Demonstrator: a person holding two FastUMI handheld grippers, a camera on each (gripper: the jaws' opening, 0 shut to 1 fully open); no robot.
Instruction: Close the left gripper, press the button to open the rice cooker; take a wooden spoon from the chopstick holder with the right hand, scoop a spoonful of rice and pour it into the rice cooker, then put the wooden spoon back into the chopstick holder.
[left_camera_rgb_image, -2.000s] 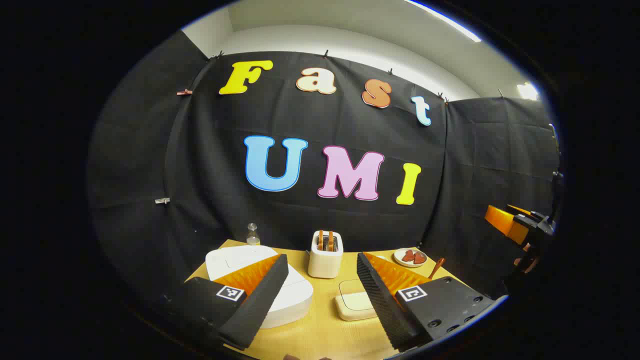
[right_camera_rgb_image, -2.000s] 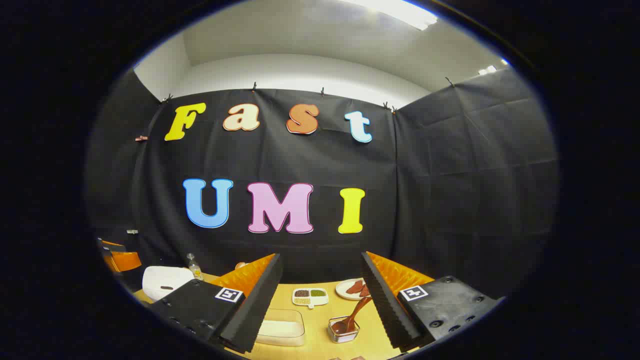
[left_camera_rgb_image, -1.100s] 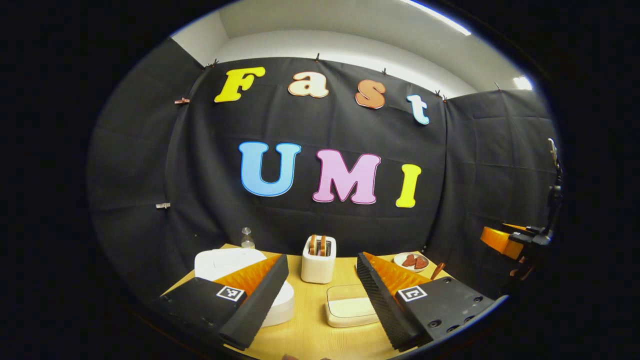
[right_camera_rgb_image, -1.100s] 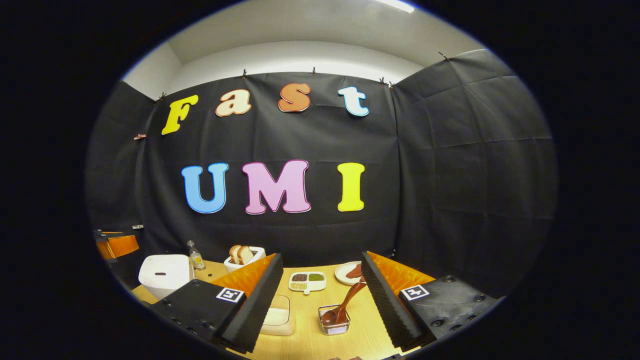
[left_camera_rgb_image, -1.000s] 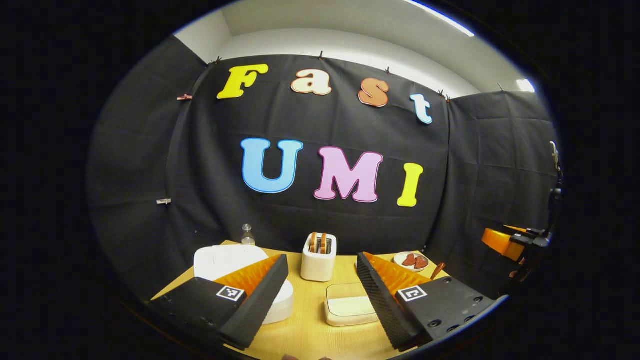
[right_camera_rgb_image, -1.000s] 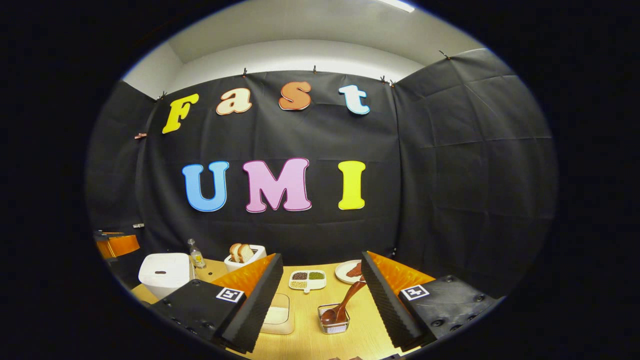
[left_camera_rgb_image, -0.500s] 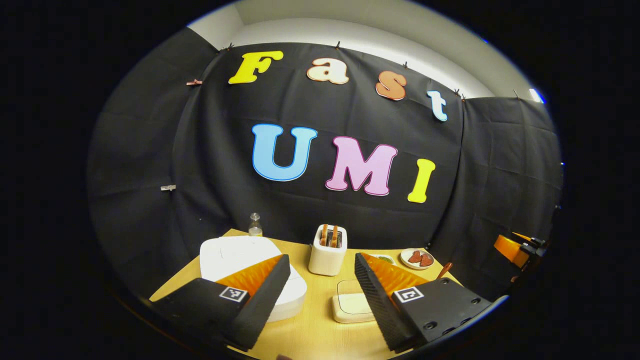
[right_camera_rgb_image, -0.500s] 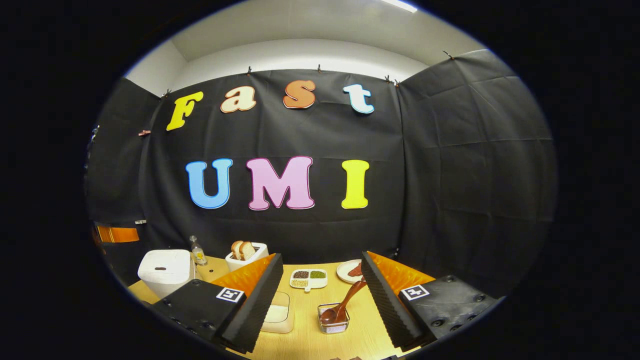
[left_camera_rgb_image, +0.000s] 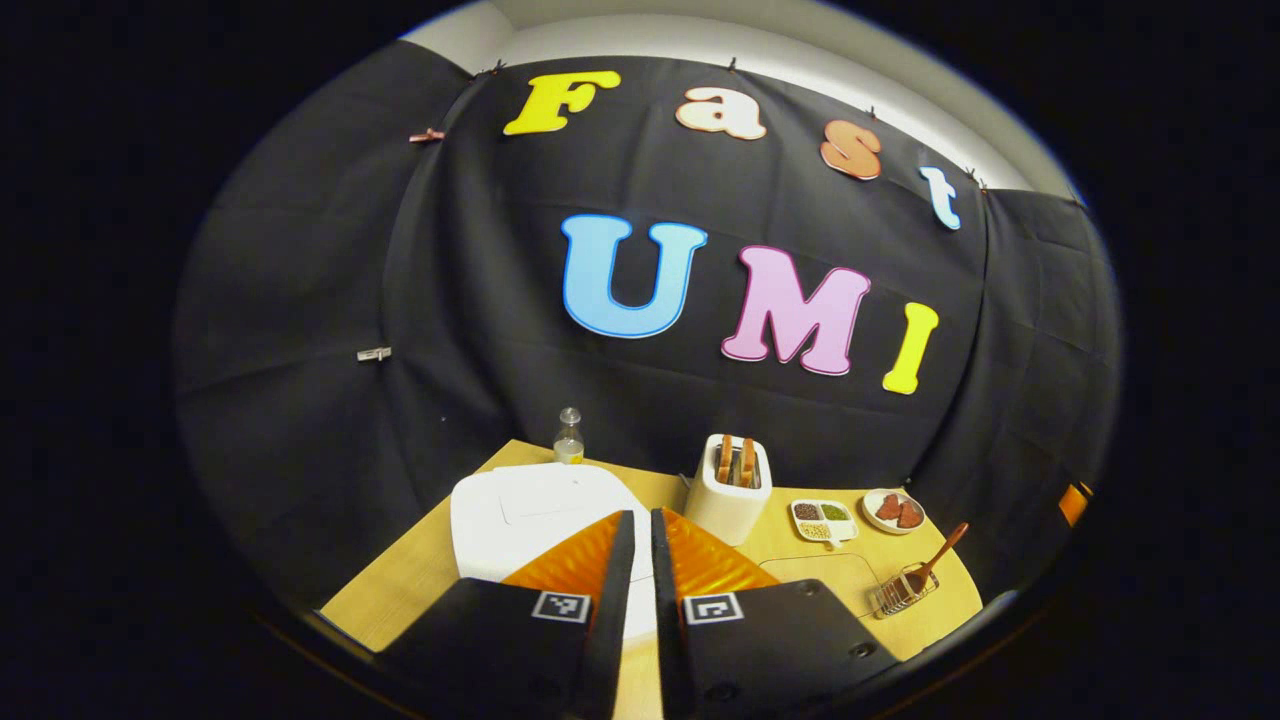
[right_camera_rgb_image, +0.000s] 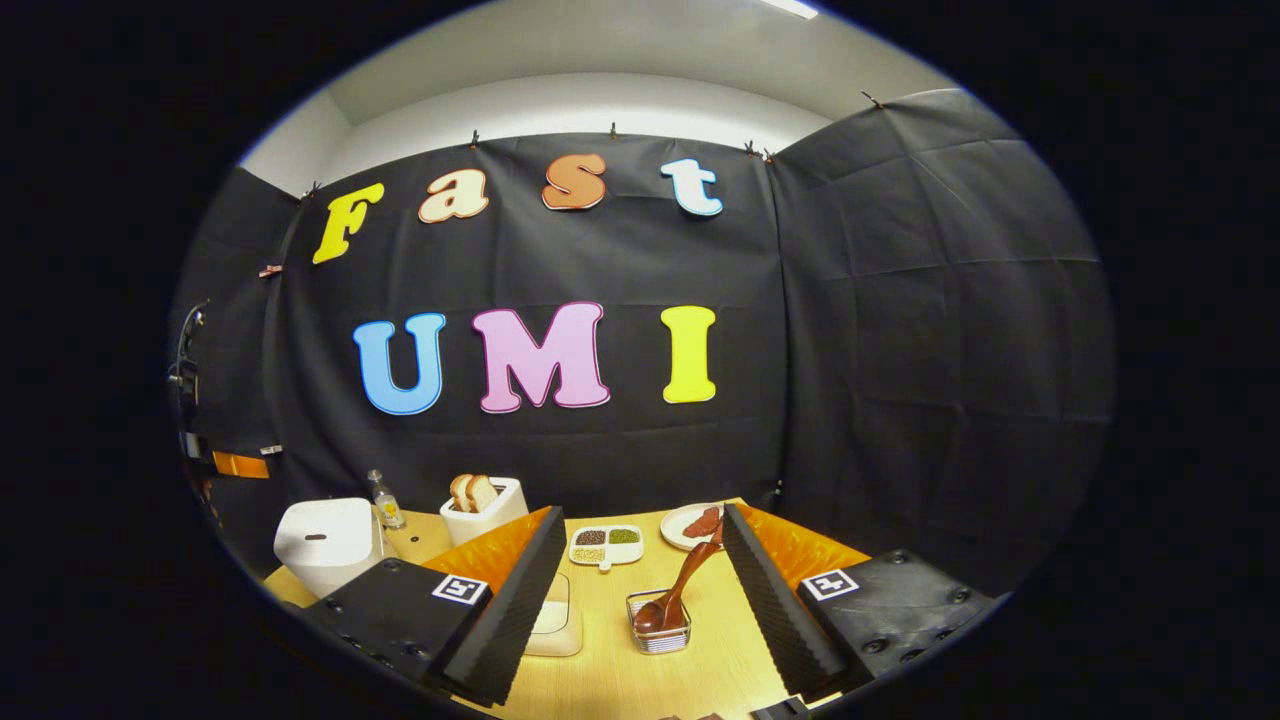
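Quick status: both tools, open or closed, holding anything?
Left tool: closed, empty, above the rice cooker.
Right tool: open, empty, wooden spoon ahead.

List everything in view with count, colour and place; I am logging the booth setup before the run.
White boxy rice cooker: 1, white, lid down, table's left end.
Small clear glass bottle: 1, clear, behind the cooker.
White two-slot toaster: 1, white, two bread slices in it, table's back middle.
White divided dish of beans and grains: 1, white, right of the toaster.
Round white plate of reddish pieces: 1, white, back right.
Pale shallow tray of rice: 1, off-white, front middle.
Wire chopstick holder: 1, metal, right of the tray.
Brown wooden spoon: 1, brown, leaning in the holder.
Light wooden table: 1, tan.
Left tool: 1, shut, above the cooker.
Right tool: 1, open, facing the spoon.
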